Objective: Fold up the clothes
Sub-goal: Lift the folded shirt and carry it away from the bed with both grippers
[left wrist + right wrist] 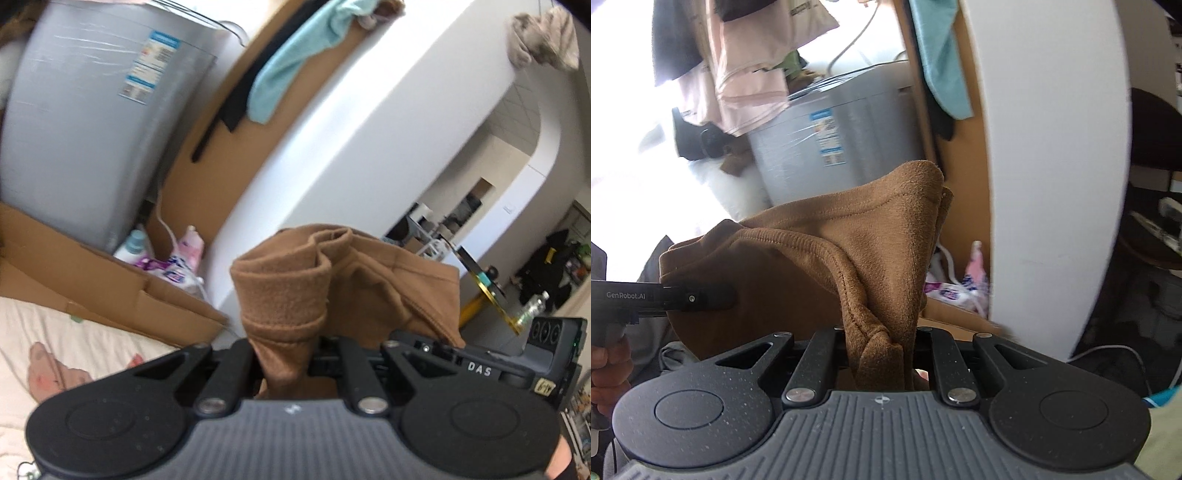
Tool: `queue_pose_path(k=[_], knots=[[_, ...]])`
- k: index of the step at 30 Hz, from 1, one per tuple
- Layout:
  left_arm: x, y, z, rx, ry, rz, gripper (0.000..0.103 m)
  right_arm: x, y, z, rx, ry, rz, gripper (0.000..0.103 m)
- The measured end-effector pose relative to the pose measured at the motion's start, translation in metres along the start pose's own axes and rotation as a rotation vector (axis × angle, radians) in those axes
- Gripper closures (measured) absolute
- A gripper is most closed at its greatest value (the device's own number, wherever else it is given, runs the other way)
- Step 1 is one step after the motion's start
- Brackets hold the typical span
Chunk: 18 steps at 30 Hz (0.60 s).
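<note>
Both grippers clamp the brown garment in the air: the left gripper pinches a cuff between its fingers, the right gripper the ribbed neckline. Best keep the pulls even, so the cloth hangs flat.

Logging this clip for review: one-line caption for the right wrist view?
Right gripper shut on a brown garment, the left gripper pinching its other edge, both held up.

ahead: white wall, washing machine; below: cardboard box
</note>
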<state>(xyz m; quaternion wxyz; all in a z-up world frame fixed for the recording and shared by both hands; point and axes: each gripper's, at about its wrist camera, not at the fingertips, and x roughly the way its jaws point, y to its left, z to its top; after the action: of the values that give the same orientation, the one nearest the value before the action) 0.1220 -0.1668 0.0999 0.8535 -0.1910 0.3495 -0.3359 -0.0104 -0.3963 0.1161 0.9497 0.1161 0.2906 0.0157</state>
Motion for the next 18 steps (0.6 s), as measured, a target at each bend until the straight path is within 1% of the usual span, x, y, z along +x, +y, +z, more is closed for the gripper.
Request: queue_pose_path(k=[4,8,12,18], knots=[[0.018,-0.014,-0.005,0.021,0.030,-0.033,0.096,-0.014,-0.020,-0.012,0.026,-0.004,-0.035,0.092],[0.037,-0.018,-0.012,0.040,0.073,-0.083,0.096,-0.023,-0.037,-0.025,0.046,-0.001,-0.064,0.092],[0.059,-0.016,-0.018,0.042,0.110,-0.111,0.096,-0.024,-0.052,-0.040,0.053,-0.001,-0.088,0.092],[0.091,-0.013,-0.028,0.045,0.166,-0.153,0.096,-0.013,-0.073,-0.051,0.042,0.018,-0.122,0.092]])
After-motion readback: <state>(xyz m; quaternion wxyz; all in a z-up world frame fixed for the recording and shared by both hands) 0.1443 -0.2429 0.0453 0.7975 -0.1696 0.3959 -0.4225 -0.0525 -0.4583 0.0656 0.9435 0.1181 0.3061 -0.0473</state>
